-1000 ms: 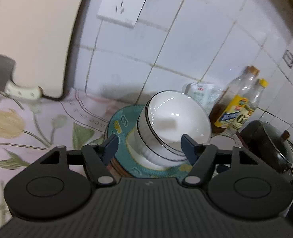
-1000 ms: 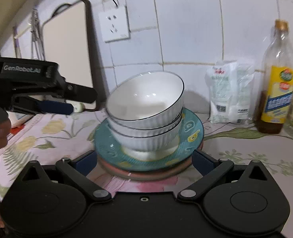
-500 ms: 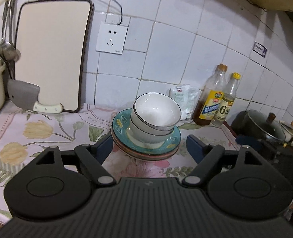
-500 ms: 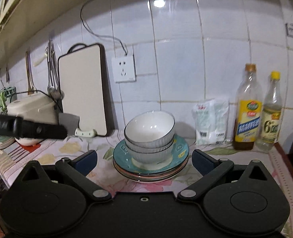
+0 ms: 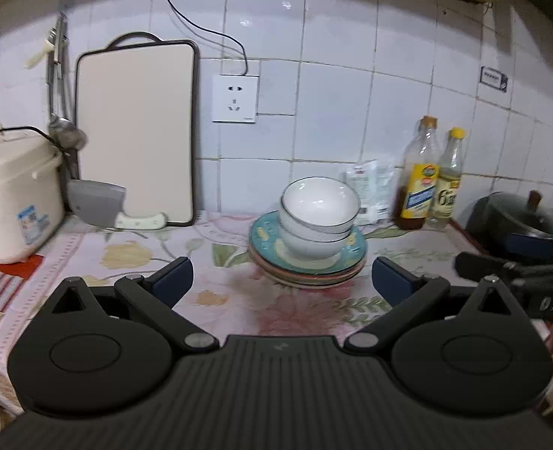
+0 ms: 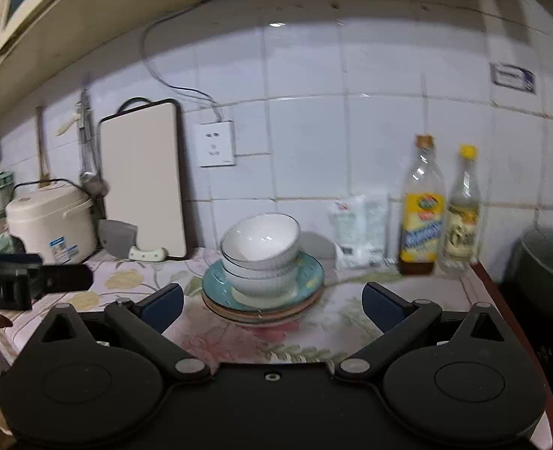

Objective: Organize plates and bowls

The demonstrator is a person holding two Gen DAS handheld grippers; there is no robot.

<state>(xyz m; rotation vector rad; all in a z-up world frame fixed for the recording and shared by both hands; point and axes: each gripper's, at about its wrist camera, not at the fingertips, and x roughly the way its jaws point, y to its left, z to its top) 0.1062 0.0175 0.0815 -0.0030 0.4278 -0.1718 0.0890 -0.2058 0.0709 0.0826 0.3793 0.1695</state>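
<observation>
Two white bowls with dark rims are nested, the top one tilted, on a teal plate that tops a stack of plates on the floral counter. The stack also shows in the right wrist view, bowls on the teal plate. My left gripper is open and empty, well back from the stack. My right gripper is open and empty, also back from it. Each gripper shows at the edge of the other's view.
A cutting board leans on the tiled wall with a cleaver at its foot. A rice cooker stands at the left. A white packet, two bottles and a dark pot are at the right.
Both grippers have pulled back and away from the stack, so the bowls and plates look much smaller. The bowls stay nested on the plates. Both stay open.
</observation>
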